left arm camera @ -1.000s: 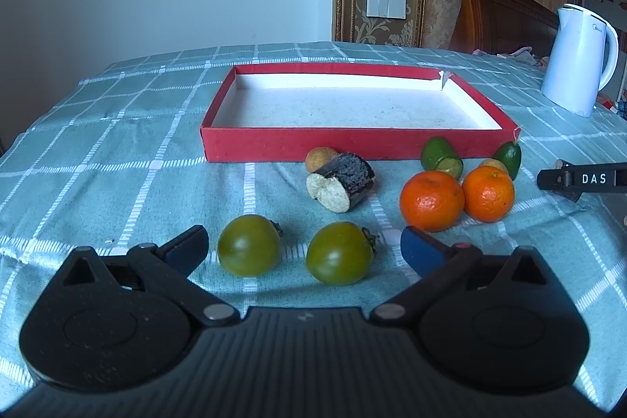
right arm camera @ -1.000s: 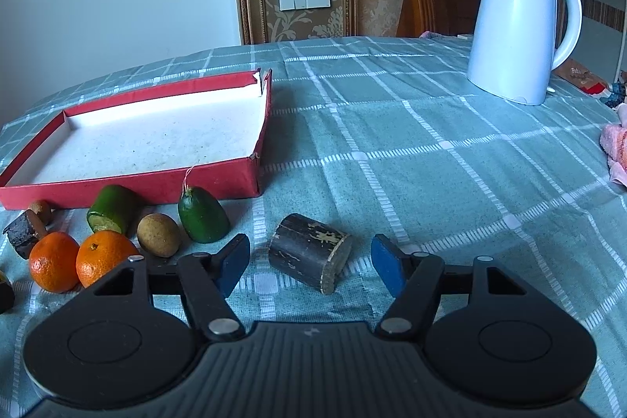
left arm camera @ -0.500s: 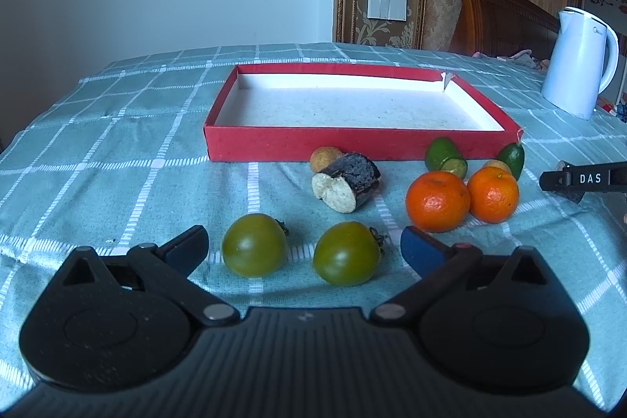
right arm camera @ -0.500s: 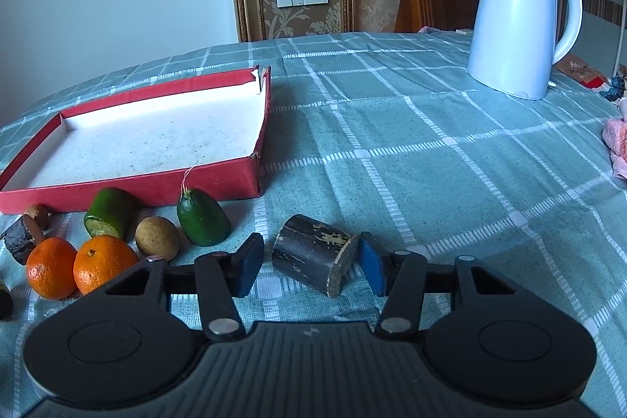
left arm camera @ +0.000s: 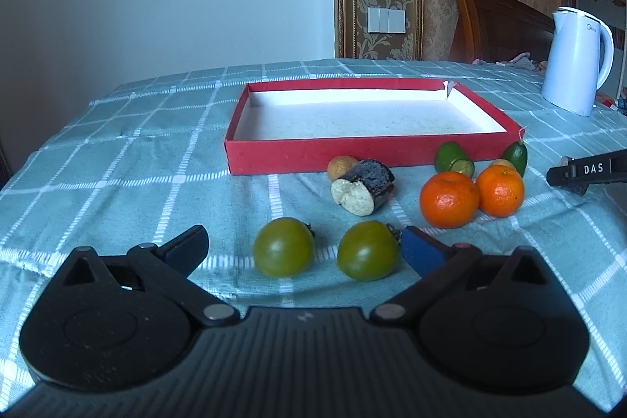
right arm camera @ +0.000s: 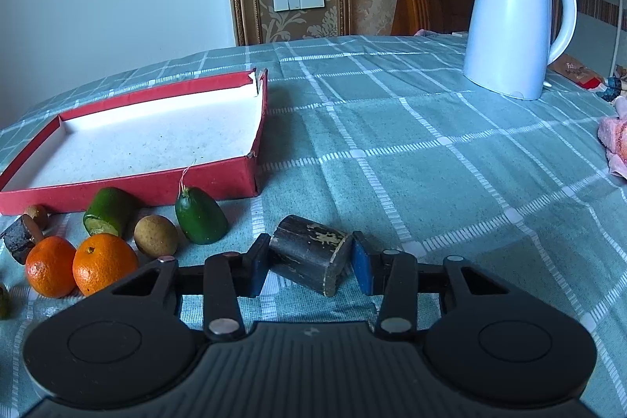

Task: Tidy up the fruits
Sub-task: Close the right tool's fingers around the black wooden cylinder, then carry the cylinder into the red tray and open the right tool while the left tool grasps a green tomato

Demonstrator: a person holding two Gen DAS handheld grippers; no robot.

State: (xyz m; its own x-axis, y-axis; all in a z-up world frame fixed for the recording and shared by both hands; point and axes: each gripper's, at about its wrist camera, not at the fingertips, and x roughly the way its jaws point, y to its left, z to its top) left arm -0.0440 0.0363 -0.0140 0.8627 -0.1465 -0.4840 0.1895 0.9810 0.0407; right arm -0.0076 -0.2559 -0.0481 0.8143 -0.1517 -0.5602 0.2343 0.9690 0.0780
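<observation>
**Dark stub bracketed by the right fingers, tray still unfilled**

The fingers [right arm camera: 364, 271] of the right gripper [right arm camera: 309, 269] are closed most of the way around a dark cylindrical stub [right arm camera: 309, 259]; the left pad appears to touch its side, while a sliver of gap may remain at the right pad, so a firm hold cannot be confirmed. The stub lies on the table [right arm camera: 431, 163] directly between the pads, its long axis skewed diagonally across the closing line, pale cut end facing near-right. A skewed grasp of this kind is judged likely to twist as the pads finish closing.

The left gripper [left arm camera: 303, 249] is spread wide and holds nothing. Two green tomatoes [left arm camera: 284, 252] are seen between its fingers, the right one [left arm camera: 368, 250] just beside the blue right pad.

Farther out, a second dark stub [left arm camera: 364, 185], a small brown fruit [left arm camera: 341, 167], two oranges [left arm camera: 448, 198], and two green pieces [left arm camera: 452, 159] are grouped near the front wall of the red tray [left arm camera: 352, 151], which has nothing in it. The tray is found far-left of the right gripper, so the stub would be carried that way. A white kettle [right arm camera: 513, 26] stands far right.
</observation>
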